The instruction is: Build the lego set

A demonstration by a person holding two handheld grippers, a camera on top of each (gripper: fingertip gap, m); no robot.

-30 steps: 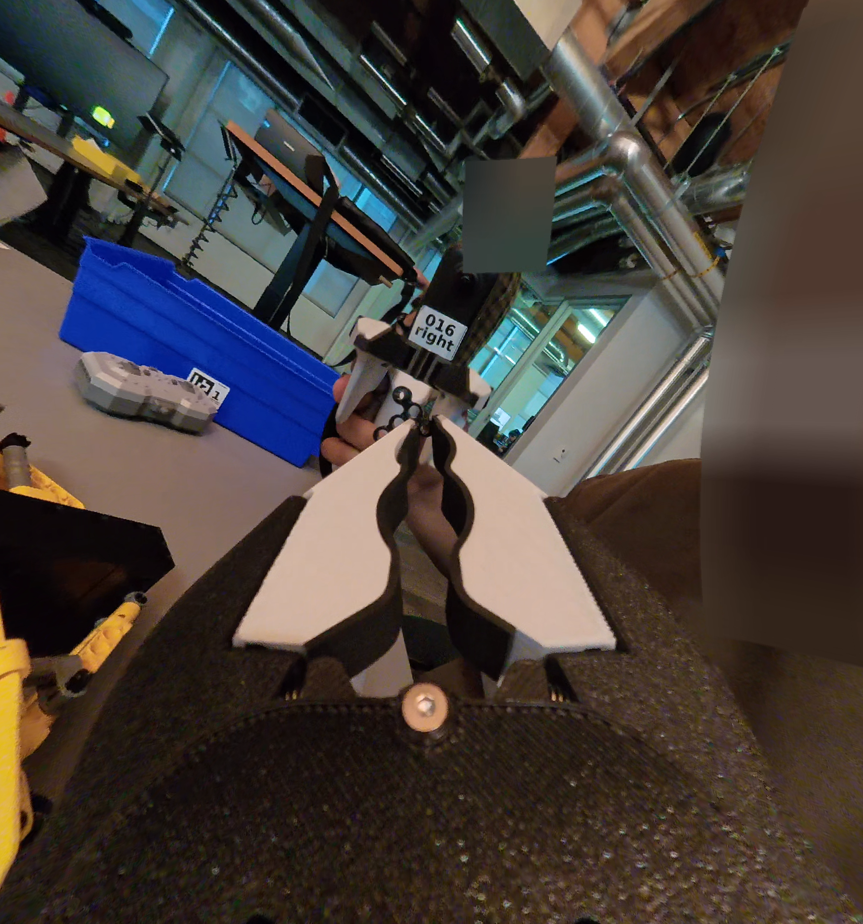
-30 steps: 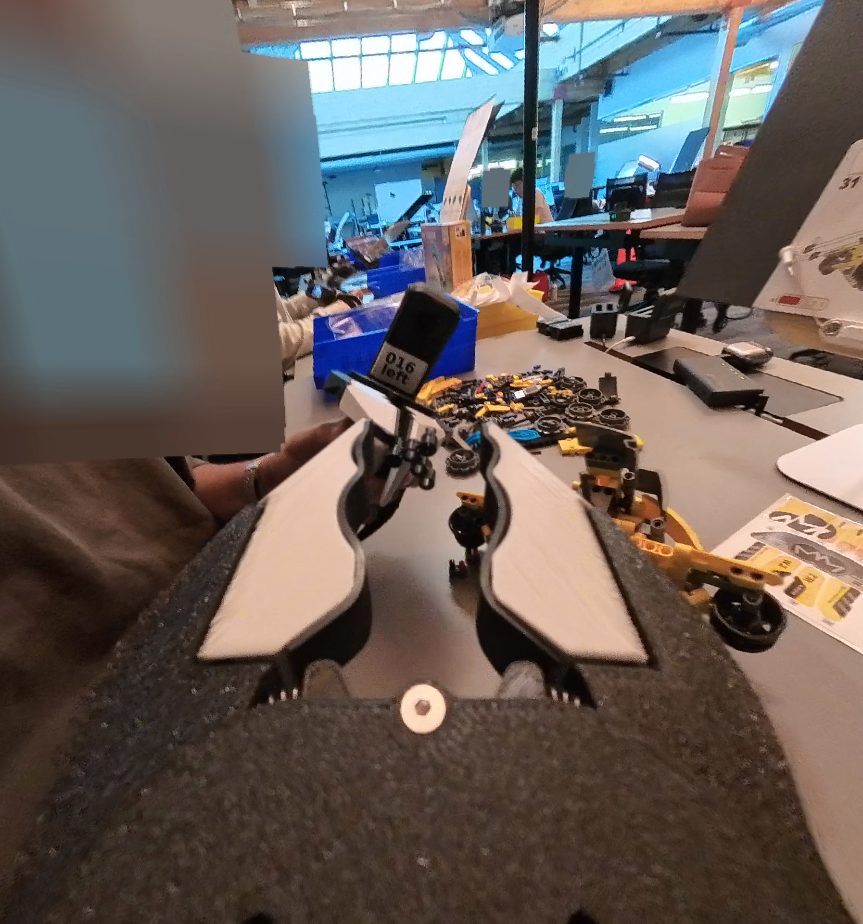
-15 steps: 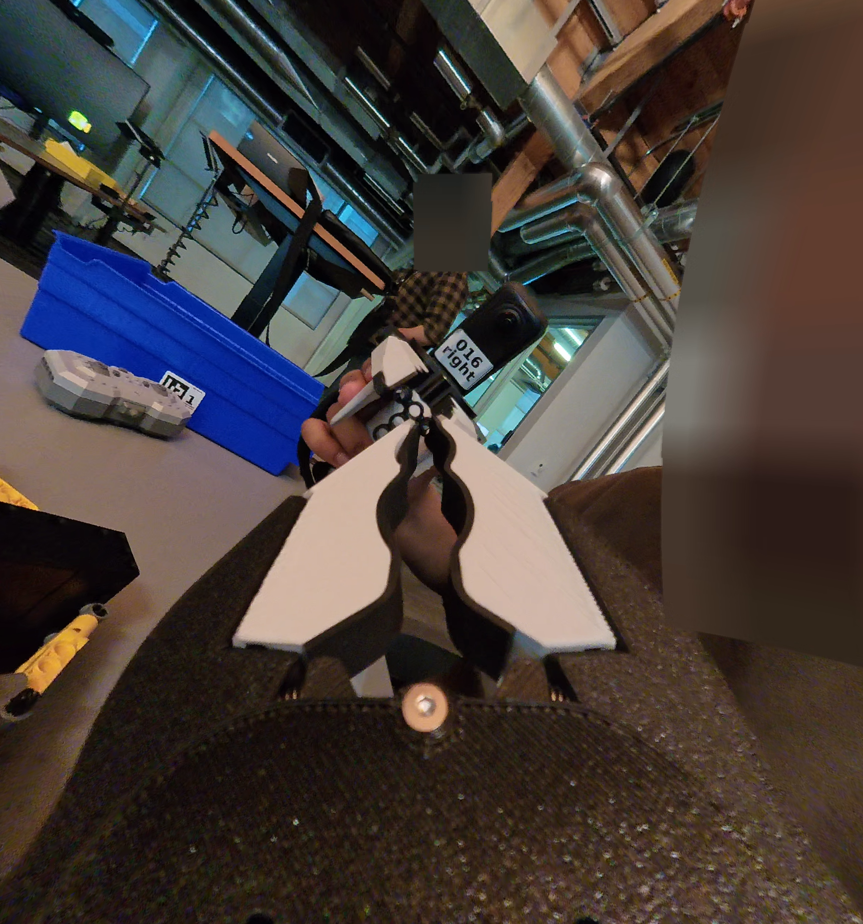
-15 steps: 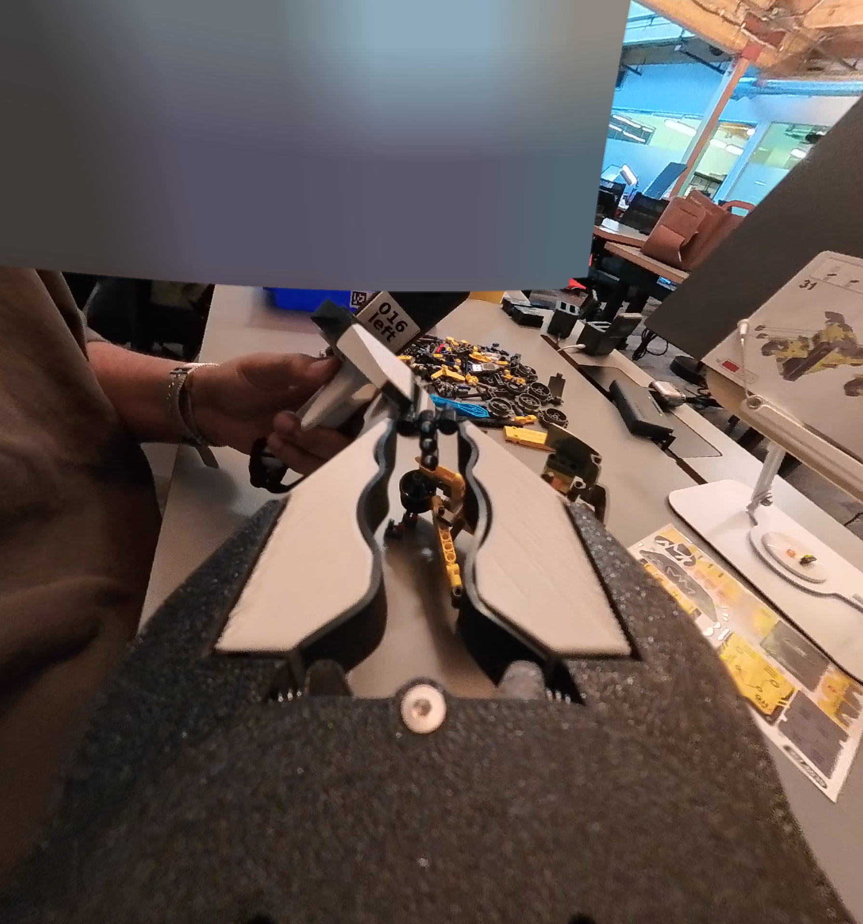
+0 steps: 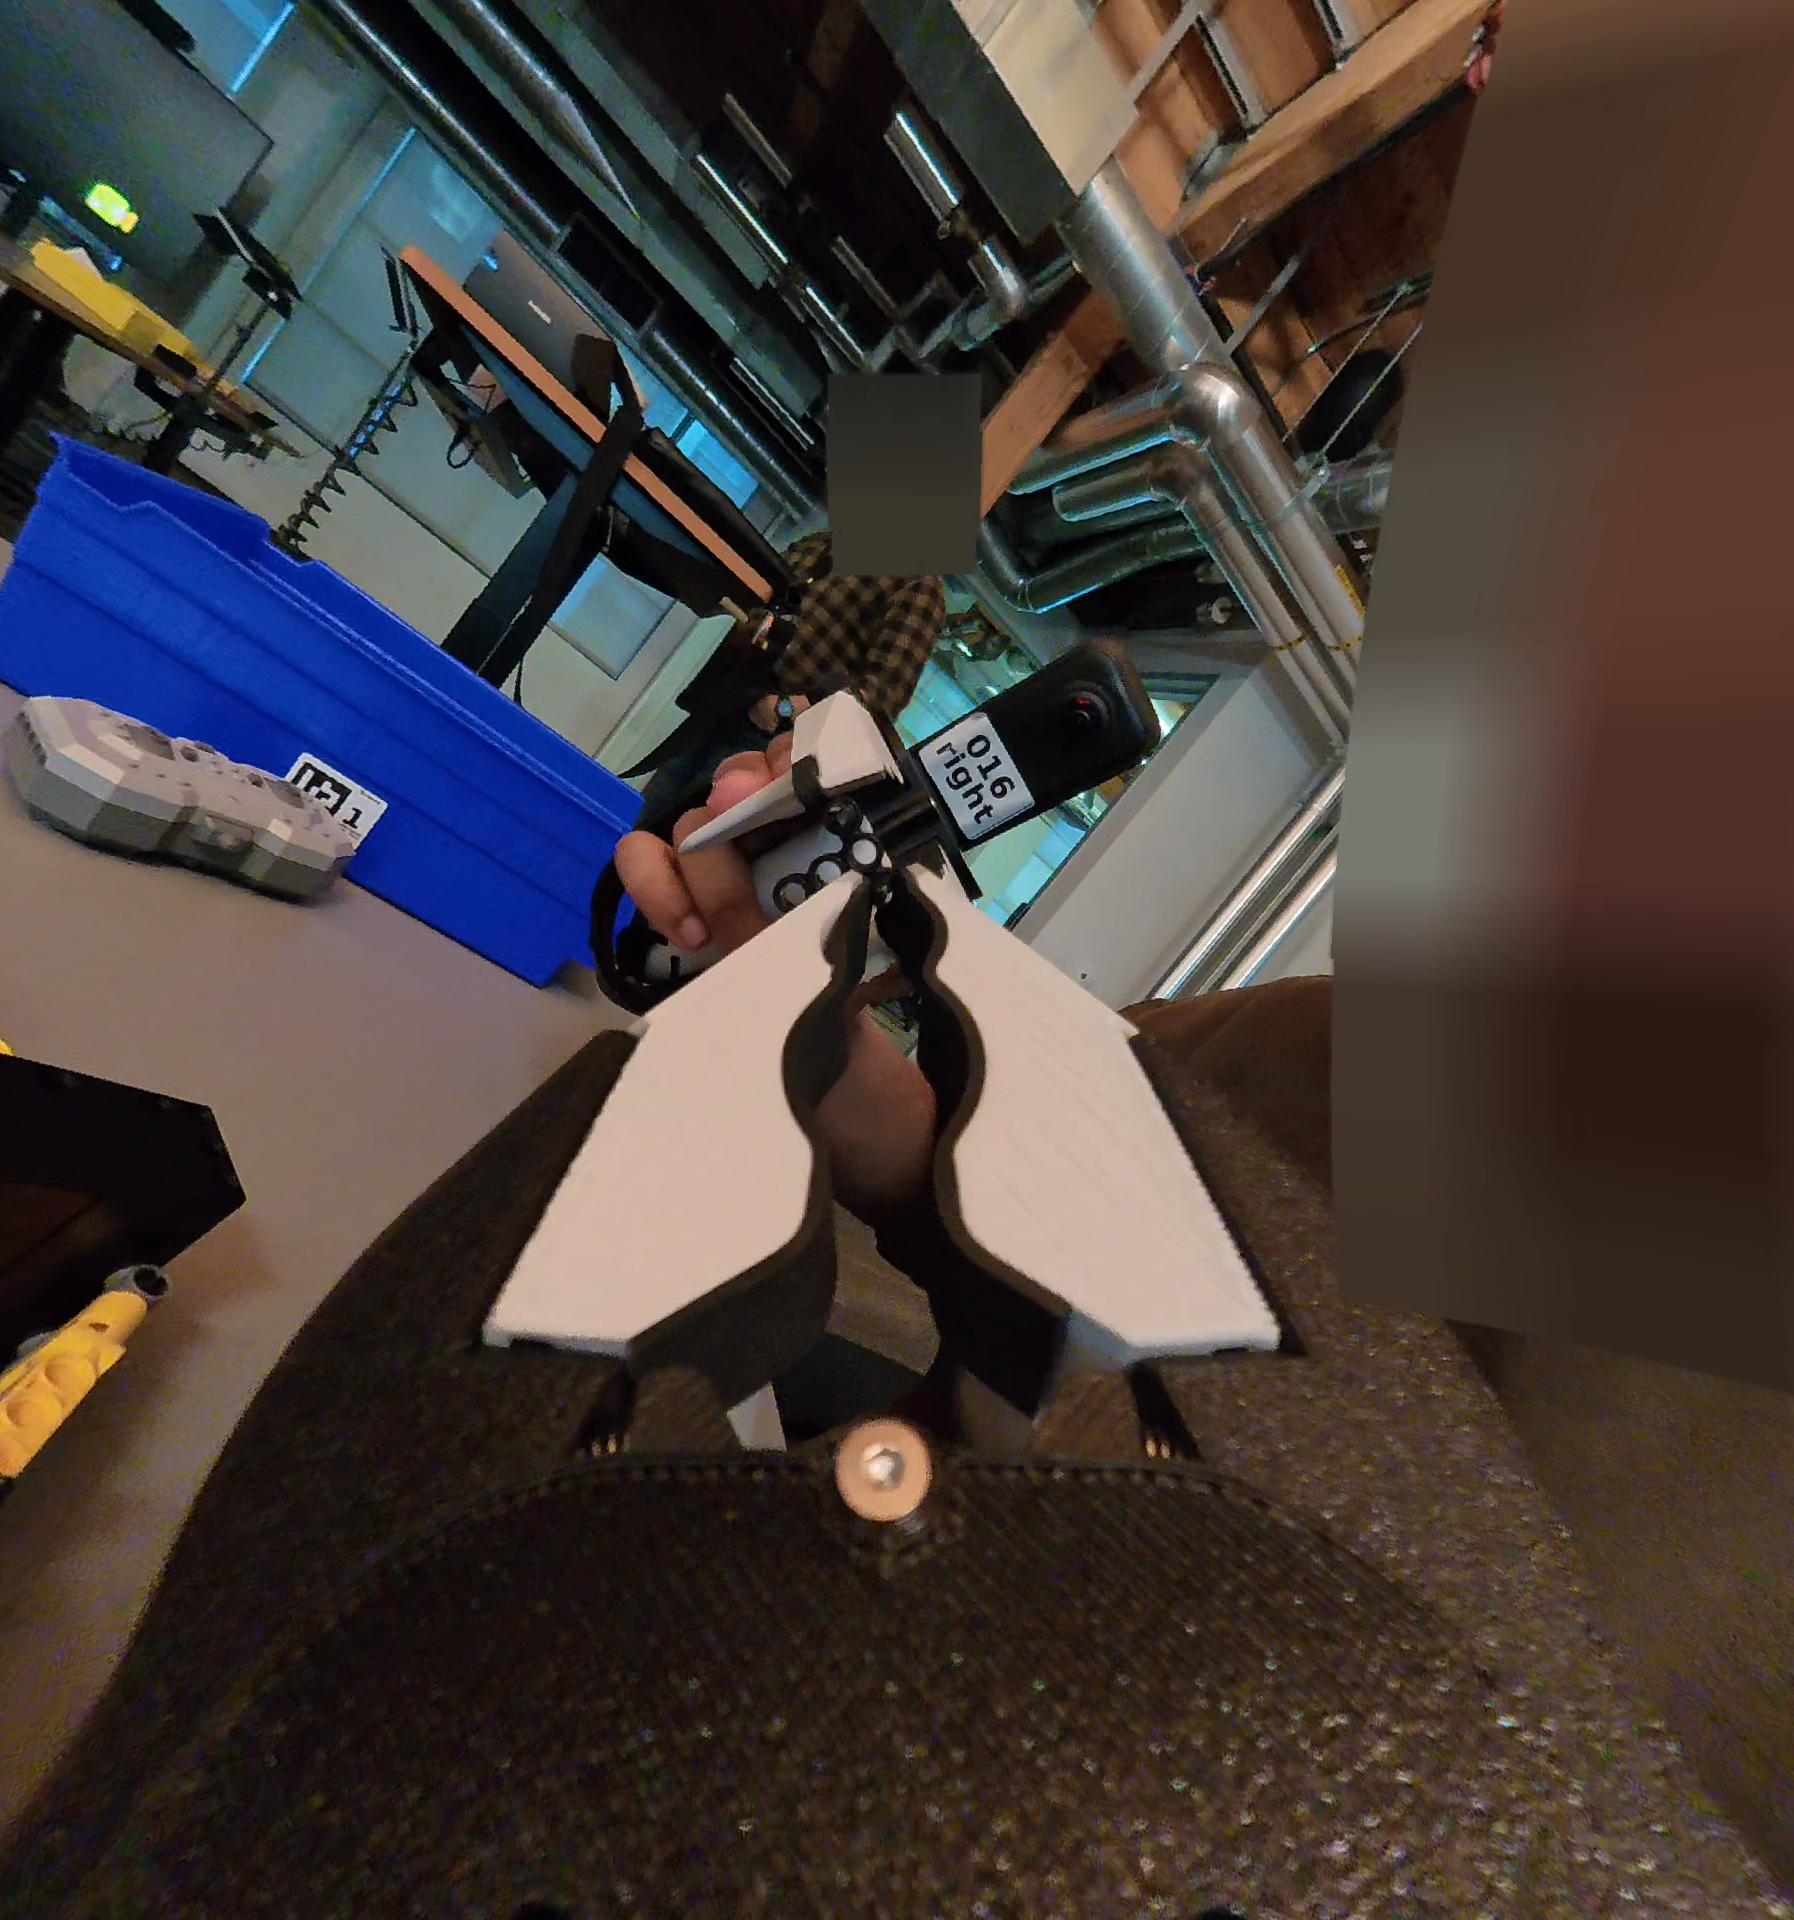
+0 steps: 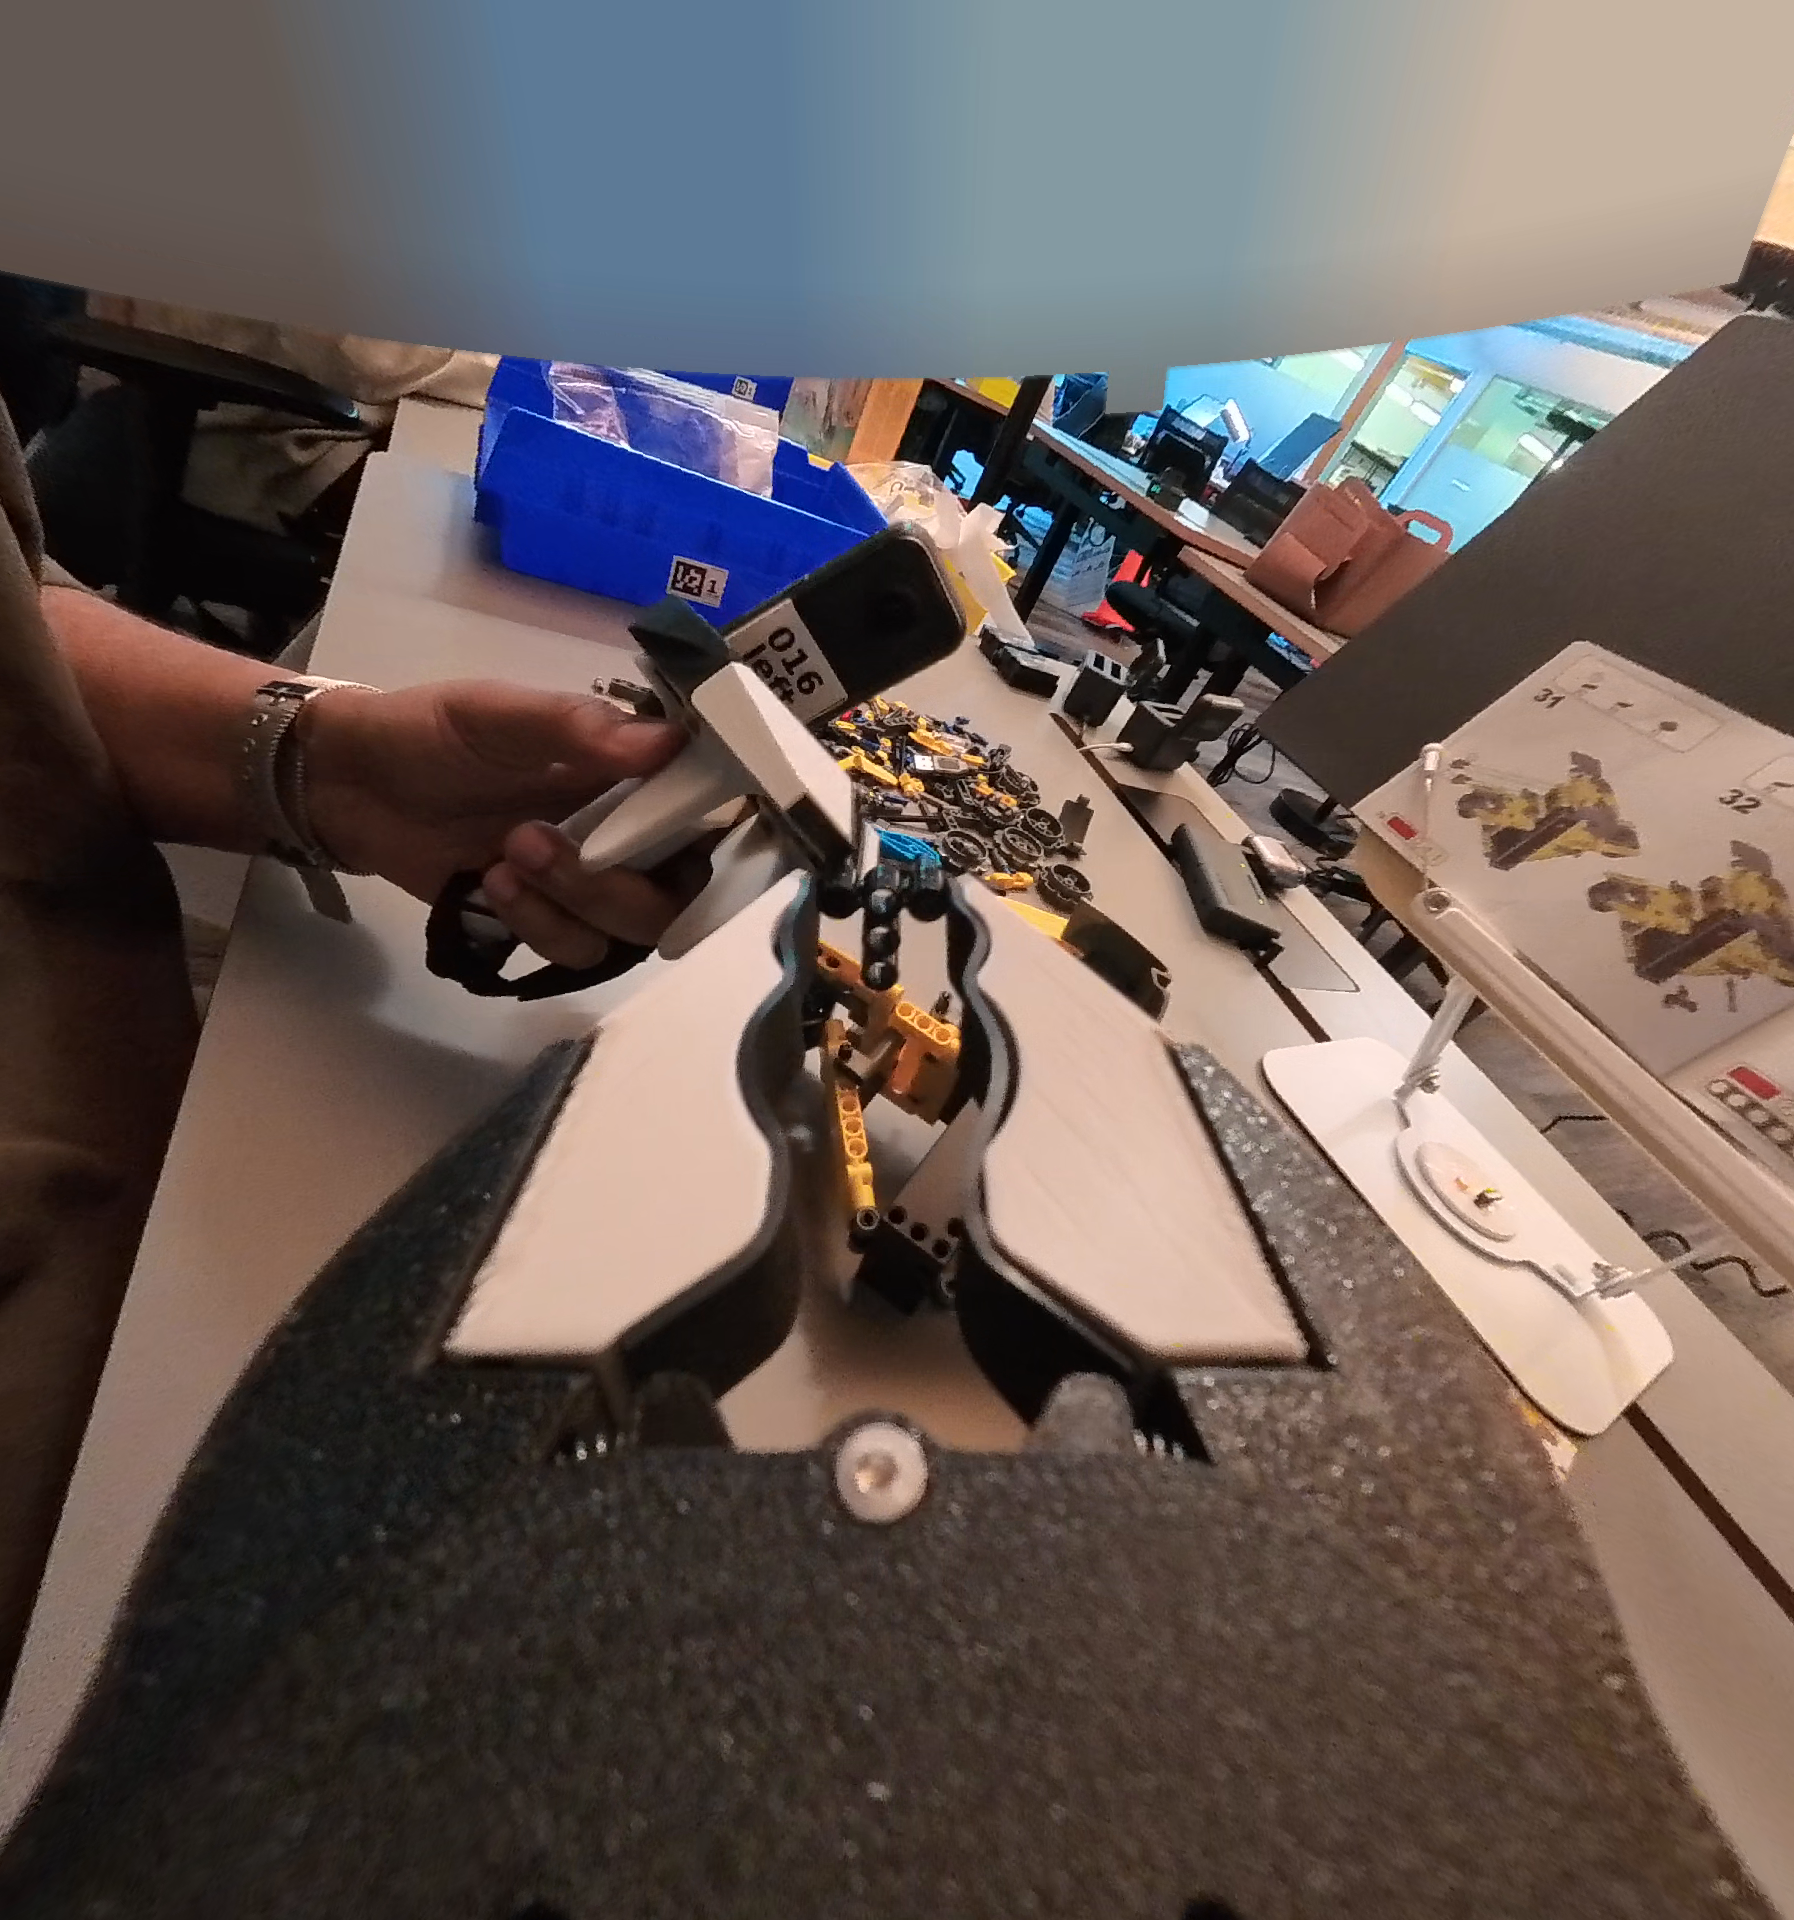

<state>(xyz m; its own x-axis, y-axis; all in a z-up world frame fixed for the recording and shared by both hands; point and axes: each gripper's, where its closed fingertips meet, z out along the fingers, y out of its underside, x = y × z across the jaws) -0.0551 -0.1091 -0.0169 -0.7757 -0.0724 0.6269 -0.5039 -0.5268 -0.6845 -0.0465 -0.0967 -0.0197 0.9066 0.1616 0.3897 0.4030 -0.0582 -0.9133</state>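
Left claw (image 5: pixel 877 902) pinches one end of a black perforated beam (image 6: pixel 877 928). Right claw (image 6: pixel 882 883), slightly spread, brackets that beam above the yellow brick model (image 6: pixel 898 1049) on the surface (image 6: pixel 353 1081).

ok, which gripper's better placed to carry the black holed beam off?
Left. The left gripper is pinched shut on the black beam. The right gripper only flanks it, grip unclear.
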